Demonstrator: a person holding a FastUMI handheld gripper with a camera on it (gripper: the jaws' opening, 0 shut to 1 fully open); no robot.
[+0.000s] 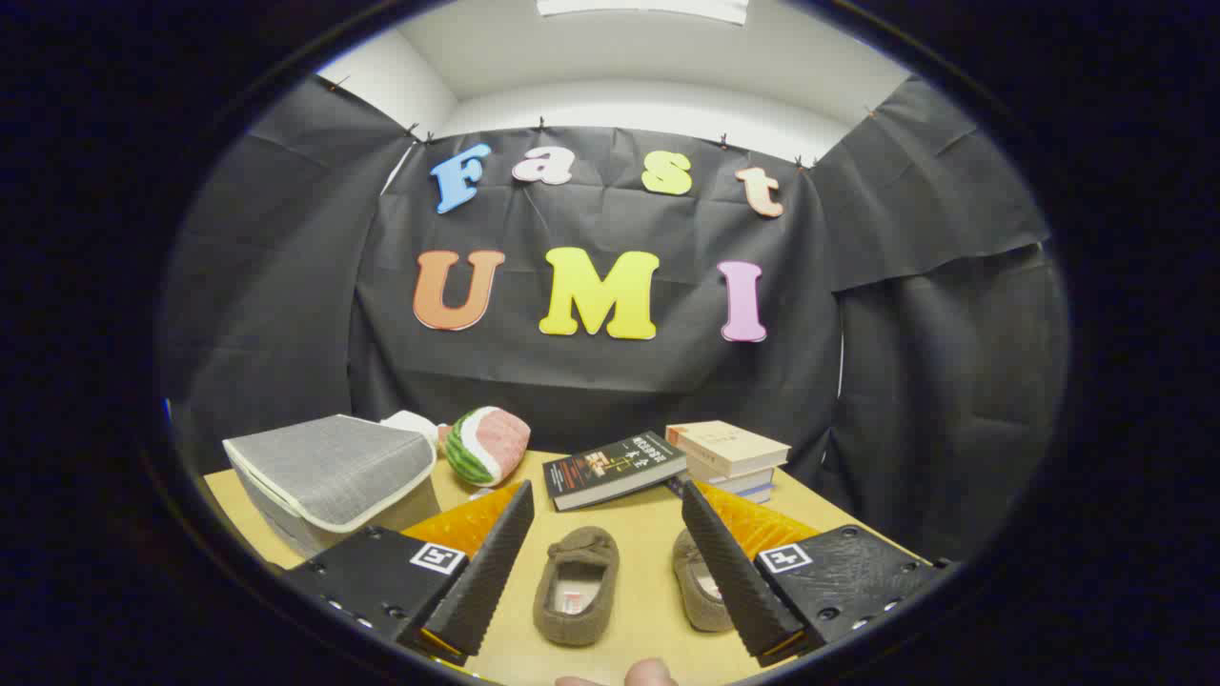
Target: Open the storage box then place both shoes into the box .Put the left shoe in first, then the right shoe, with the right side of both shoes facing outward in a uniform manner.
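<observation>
Two brown slip-on shoes lie on the tan table. One shoe (pixel 576 586) sits between my fingers, opening up. The other shoe (pixel 696 591) lies beside it, partly hidden behind the right finger (pixel 739 576). A grey fabric storage box (pixel 329 476) with white trim stands beyond the left finger (pixel 481 572), its lid shut. My gripper (pixel 605 514) hangs open above the shoes, touching nothing.
A watermelon-slice plush (pixel 486 443) and something white sit behind the box. A dark book (pixel 613 469) lies beyond the shoes, with a stack of books (pixel 729 457) next to it. Fingertips of a hand (pixel 648 673) show at the table's near edge.
</observation>
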